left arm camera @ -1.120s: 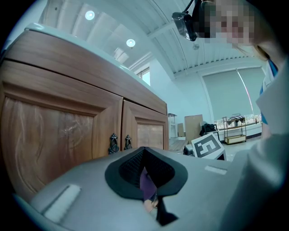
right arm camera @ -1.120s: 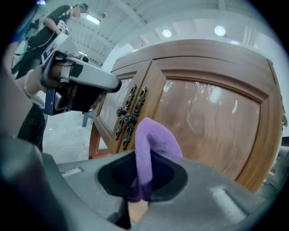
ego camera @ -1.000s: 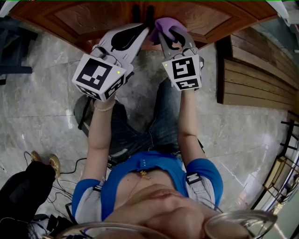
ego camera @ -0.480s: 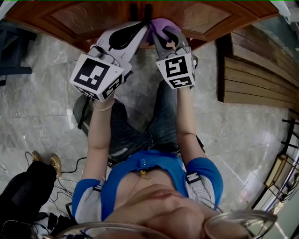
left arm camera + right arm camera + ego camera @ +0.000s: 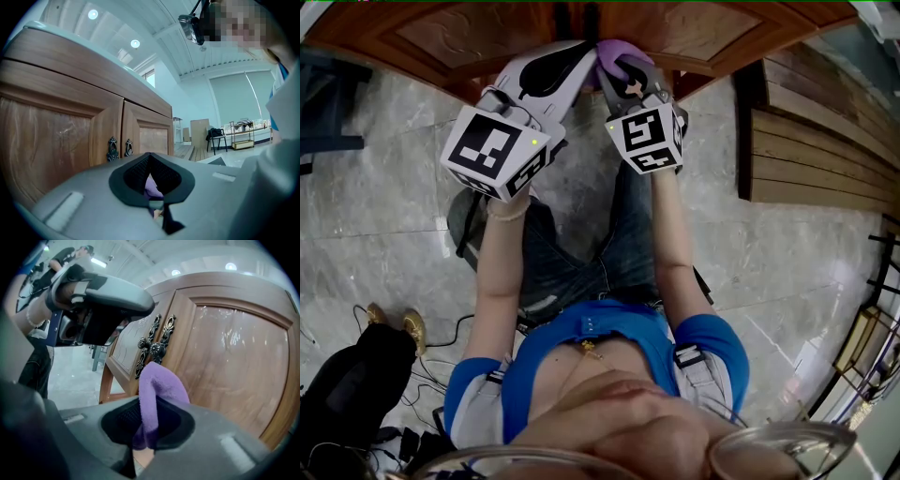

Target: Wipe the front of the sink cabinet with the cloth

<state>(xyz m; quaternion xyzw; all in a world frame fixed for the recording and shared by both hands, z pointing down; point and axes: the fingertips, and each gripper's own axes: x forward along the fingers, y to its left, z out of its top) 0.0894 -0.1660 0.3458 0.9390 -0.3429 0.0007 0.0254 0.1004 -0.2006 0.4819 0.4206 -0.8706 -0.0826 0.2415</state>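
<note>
The right gripper (image 5: 624,77) sits at the upper centre of the head view, its fingers clamped on a folded purple fleece cloth (image 5: 158,380). From the head view only a small purple lump shows above the gripper, against the brown wooden sink cabinet (image 5: 478,33), whose upper part is cut off by the frame edge. In the right gripper view the cloth's rounded fold rises out of the fingers, just below the pair of ornate dark metal door handles (image 5: 154,344). Whether the cloth touches the door cannot be told.

The left gripper (image 5: 149,155) lies just beside the right one, at the left, its fingers together and holding nothing. A sliver of purple shows through the gap low between them. The person kneels on a grey marble floor (image 5: 384,216).
</note>
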